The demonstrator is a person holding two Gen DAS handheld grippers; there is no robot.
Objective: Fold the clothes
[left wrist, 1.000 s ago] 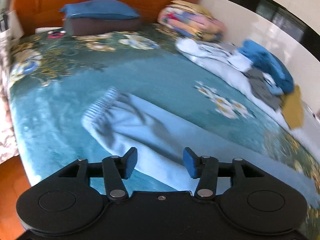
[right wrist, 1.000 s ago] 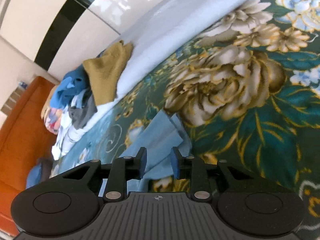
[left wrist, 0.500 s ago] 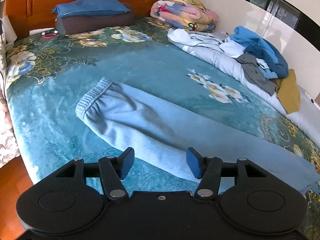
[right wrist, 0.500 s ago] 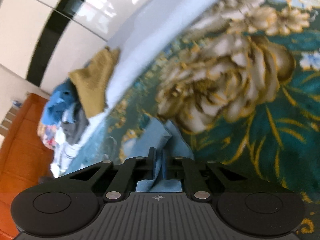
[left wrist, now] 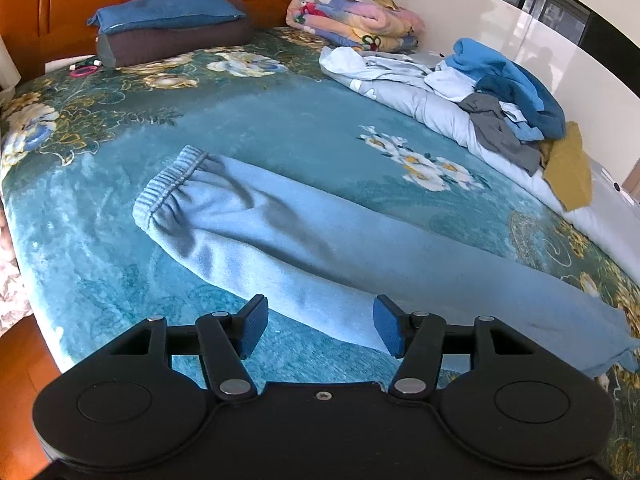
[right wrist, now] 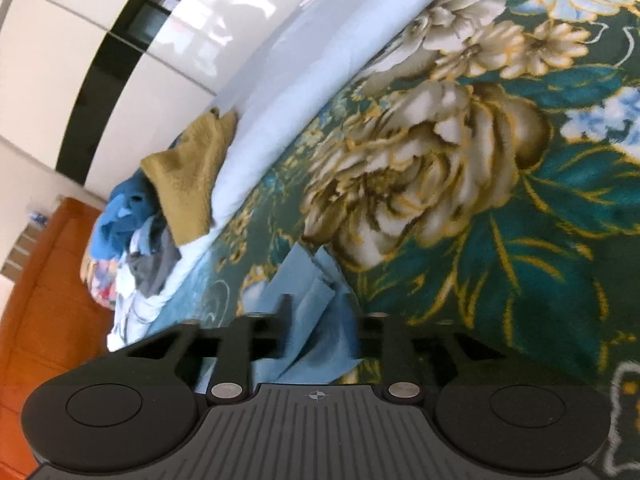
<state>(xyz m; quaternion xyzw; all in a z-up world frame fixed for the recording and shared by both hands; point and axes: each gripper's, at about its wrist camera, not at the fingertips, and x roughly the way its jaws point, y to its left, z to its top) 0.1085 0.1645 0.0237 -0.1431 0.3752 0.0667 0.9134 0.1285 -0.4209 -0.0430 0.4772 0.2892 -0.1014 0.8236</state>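
Light blue trousers (left wrist: pixel 280 240) lie stretched across the teal flowered bedspread (left wrist: pixel 280 128), with the elastic waistband (left wrist: pixel 168 188) at the left. My left gripper (left wrist: pixel 320 326) hovers open over the middle of the leg's near edge, and its blue pads (left wrist: pixel 386 330) touch nothing. In the right wrist view the trousers' hem end (right wrist: pixel 316 280) lies crumpled on the spread. My right gripper (right wrist: pixel 322 316) is there with its jaws opening. The cloth lies between the fingers (right wrist: pixel 286 312), and the right finger is partly hidden by a fold.
A loose pile of clothes (left wrist: pixel 508 92) with a mustard cloth (left wrist: pixel 568 168) sits on a pale duvet along the far wall. A folded quilt (left wrist: pixel 352 16) and pillows (left wrist: pixel 168 12) lie by the wooden headboard. The bed's edge drops to a wooden floor (left wrist: pixel 20 360) at the left.
My right gripper closed on the hem half a second ago and its jaws have now parted again, the cloth still between them. The left gripper's jaws widened a little.
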